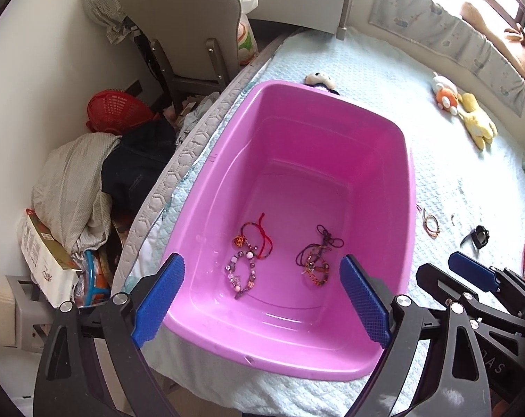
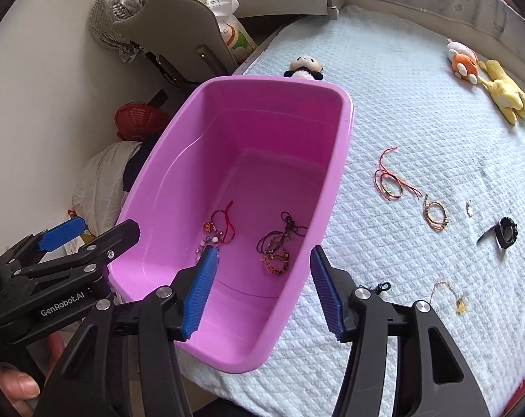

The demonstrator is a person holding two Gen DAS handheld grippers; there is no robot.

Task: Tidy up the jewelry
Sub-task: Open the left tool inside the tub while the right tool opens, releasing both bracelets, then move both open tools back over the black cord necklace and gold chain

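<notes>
A pink plastic tub (image 1: 410, 173) stands on the pale blue bedcover near the bed's left edge. On its floor lie a beaded bracelet (image 1: 241, 274), a red cord bracelet (image 1: 260, 236) and a tangle of dark cord bracelets (image 1: 318, 260). My left gripper (image 1: 260, 259) hovers open above the tub's near end, nothing between its blue pads. My right gripper (image 2: 264, 250) is open too, over the tub's near right rim (image 2: 345, 132), empty. On the cover right of the tub lie a red string bracelet (image 2: 389, 177), a braided bracelet (image 2: 436, 213), a black watch-like piece (image 2: 503, 232) and a gold chain (image 2: 450, 295).
Plush toys lie further up the bed: a panda (image 2: 304, 67) behind the tub, an orange one (image 2: 464, 62) and a yellow one (image 2: 505, 93). Left of the mattress edge are a grey chair (image 1: 182, 34), a red basket (image 1: 118, 107) and piled clothes (image 1: 74, 187).
</notes>
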